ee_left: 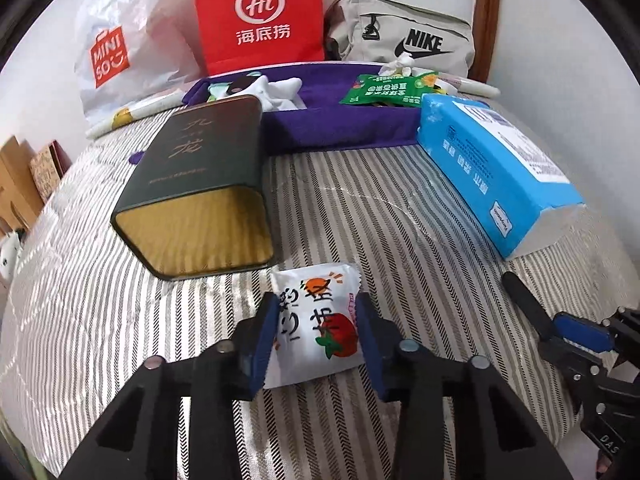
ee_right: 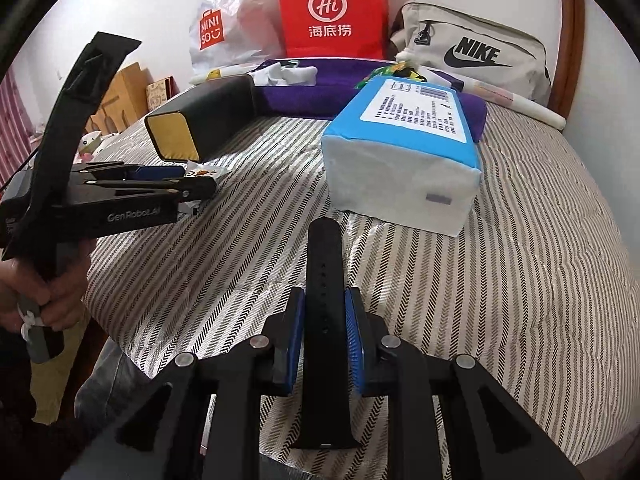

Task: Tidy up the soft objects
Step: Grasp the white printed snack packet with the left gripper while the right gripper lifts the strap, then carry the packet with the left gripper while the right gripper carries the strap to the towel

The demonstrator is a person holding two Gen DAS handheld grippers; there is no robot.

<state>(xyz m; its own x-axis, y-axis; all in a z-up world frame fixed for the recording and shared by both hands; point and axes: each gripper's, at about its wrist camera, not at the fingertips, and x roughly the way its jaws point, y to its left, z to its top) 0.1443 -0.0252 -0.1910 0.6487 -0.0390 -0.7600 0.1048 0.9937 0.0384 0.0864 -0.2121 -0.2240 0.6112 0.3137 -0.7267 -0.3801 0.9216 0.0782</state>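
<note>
My left gripper (ee_left: 318, 304) is shut on a white snack packet (ee_left: 316, 320) printed with an orange and a strawberry, low over the striped bedcover (ee_left: 360, 208). My right gripper (ee_right: 325, 300) is shut on a black watch strap (ee_right: 325, 264) that lies along the bedcover (ee_right: 520, 260). The right gripper also shows at the right edge of the left wrist view (ee_left: 576, 332). The left gripper shows at the left of the right wrist view (ee_right: 192, 184). A purple tray (ee_left: 340, 124) at the back holds white socks (ee_left: 280, 92) and green packets (ee_left: 384, 88).
A dark green tin (ee_left: 200, 184) lies on its side, front left. A blue tissue pack (ee_left: 496, 164) lies at the right. Behind the tray stand a red paper bag (ee_left: 260, 12), a white Miniso bag (ee_left: 120, 48) and a grey Nike bag (ee_left: 404, 32).
</note>
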